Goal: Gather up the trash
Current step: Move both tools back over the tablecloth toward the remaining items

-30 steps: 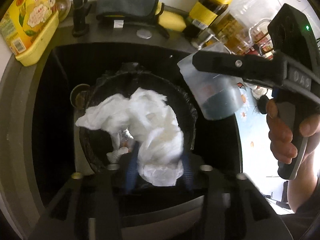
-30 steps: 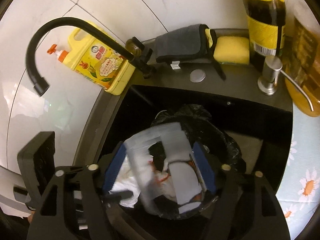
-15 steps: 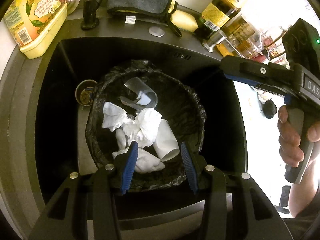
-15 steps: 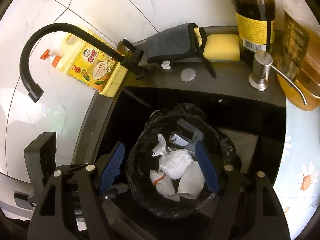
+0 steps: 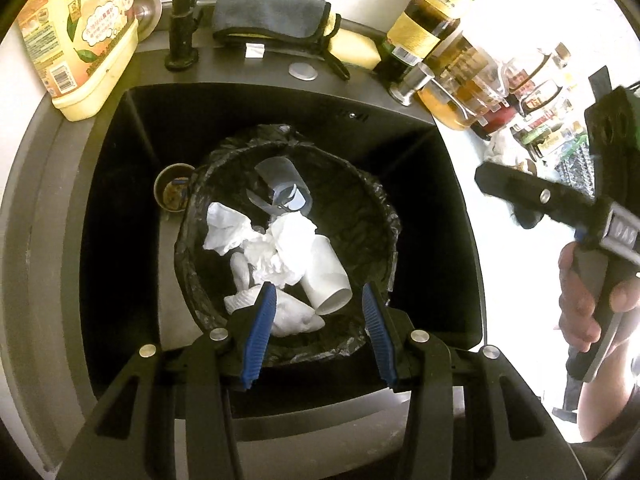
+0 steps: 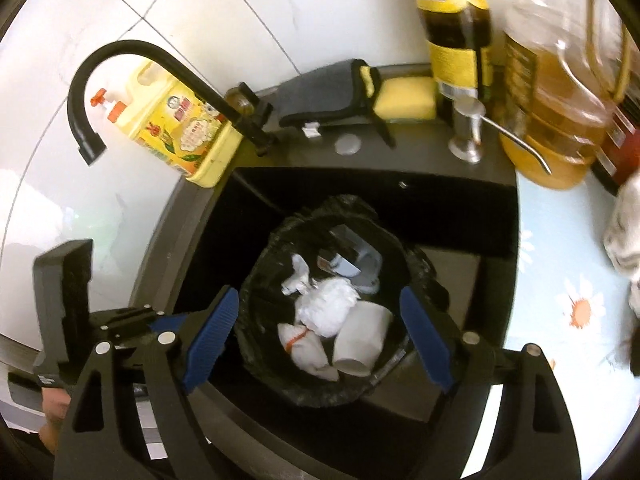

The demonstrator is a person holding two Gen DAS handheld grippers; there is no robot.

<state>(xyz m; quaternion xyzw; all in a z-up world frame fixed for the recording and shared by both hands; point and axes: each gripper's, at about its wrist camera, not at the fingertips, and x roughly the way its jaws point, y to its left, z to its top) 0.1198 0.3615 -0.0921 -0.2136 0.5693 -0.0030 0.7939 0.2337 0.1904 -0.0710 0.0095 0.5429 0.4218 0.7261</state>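
Dark sink point(image 5: 120, 240), lined trash bin point(image 5: 384, 216) inside

Little is legible. Right gripper point(image 5: 496, 188), seen from left wrist cam: raised letters on its body, upside down, look like "DAS". Yellow detergent jug point(image 5: 76, 36) at sink's back left corner: printed label w/ barcode, text too small to read. Dark bottle point(image 5: 432, 20) at back right corner: yellow label, red square logo, chars unreadable

Heavy fisheye warp, right side of the left view blown out, sink point(image 5: 420, 152) super dark, right view slightly motion-blurred.
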